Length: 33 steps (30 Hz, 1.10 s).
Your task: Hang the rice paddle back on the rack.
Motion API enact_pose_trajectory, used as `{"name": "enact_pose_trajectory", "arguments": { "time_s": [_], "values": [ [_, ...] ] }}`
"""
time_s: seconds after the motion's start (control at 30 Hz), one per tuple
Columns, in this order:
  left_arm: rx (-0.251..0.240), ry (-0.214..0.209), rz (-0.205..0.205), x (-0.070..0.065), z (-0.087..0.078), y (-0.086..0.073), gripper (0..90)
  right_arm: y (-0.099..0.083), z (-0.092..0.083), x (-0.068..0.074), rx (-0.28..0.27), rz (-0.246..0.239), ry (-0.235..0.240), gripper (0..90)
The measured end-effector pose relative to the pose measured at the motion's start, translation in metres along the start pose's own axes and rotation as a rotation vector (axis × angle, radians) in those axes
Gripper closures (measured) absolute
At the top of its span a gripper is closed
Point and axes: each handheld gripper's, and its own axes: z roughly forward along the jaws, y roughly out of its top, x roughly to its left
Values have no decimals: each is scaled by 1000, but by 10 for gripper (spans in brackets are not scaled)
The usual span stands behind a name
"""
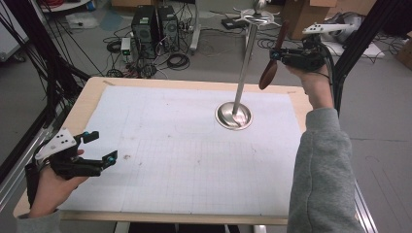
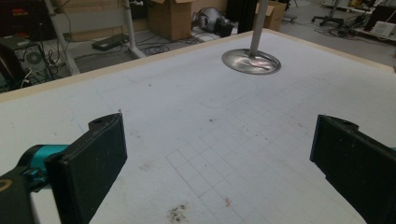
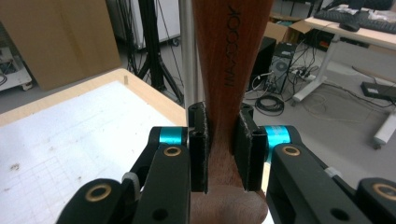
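Only one piece of text could be read: dark capital letters stamped along the brown wooden utensil (image 3: 229, 56), seen in the right gripper view. Ran lengthwise on the handle, mirrored or upside down, something like "MAGCOOK", though not every letter was clear enough to be sure. No other readable label, number or sign found on the table sheet, boxes or computers.
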Motion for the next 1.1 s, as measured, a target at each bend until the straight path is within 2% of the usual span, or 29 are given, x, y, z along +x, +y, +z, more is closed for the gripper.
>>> {"name": "enact_pose_trajectory", "arguments": {
  "time_s": [0.47, 0.57, 0.67, 1.1],
  "values": [
    [-7, 13, -2, 2, -5, 0, 43, 1, 8, 3, -7, -12, 5, 773],
    [-8, 9, -3, 2, -5, -1, 43, 1, 8, 3, -9, -8, 2, 773],
    [-7, -13, 3, 2, -4, -2, 43, 1, 9, 3, -14, -8, 0, 773],
    [-3, -6, 7, 2, -4, -3, 43, 2, 14, 5, -15, -9, 0, 772]
  ]
}}
